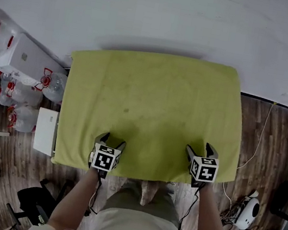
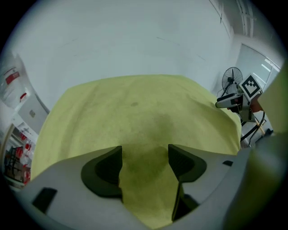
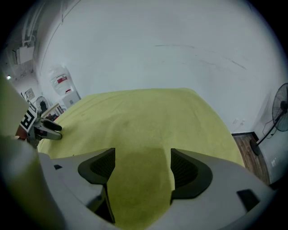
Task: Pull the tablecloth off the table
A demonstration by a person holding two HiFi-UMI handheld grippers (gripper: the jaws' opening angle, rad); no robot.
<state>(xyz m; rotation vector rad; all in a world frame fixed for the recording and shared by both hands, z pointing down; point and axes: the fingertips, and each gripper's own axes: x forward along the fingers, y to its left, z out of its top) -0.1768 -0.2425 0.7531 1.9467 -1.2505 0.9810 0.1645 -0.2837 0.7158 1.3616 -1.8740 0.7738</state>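
White wall (image 1: pixel 162 10) ahead, wood floor (image 1: pixel 275 135) on both sides. Clutter on the floor to my left: a white box (image 1: pixel 24 57) and clear bottles (image 1: pixel 54 87). A fan (image 2: pixel 231 79) stands off to my right.

Cloth (image 1: pixel 150 113): yellow-green, spread flat over the table, which it hides fully. Its far edge lies along the wall. The near edge hangs just over the side closest to me. No big folds, only faint darker patches in the weave.

Left gripper (image 1: pixel 111 143): at the near edge, toward the left corner, pointing across the cloth at the wall. In its own view the jaws stand wide apart, with cloth filling the whole gap between them and running on down below the pads (image 2: pixel 110 168). Nothing is pinched. I cannot tell if the pads touch the fabric or hang just above it.

Right gripper (image 1: pixel 200 152): at the same near edge, toward the right corner, level with the left one and well apart from it. Jaws equally wide in its own view, with flat cloth between and beyond them. The pads (image 3: pixel 182 170) clamp nothing, and contact is again unclear.

Each gripper shows in the other's view, low over the near edge.
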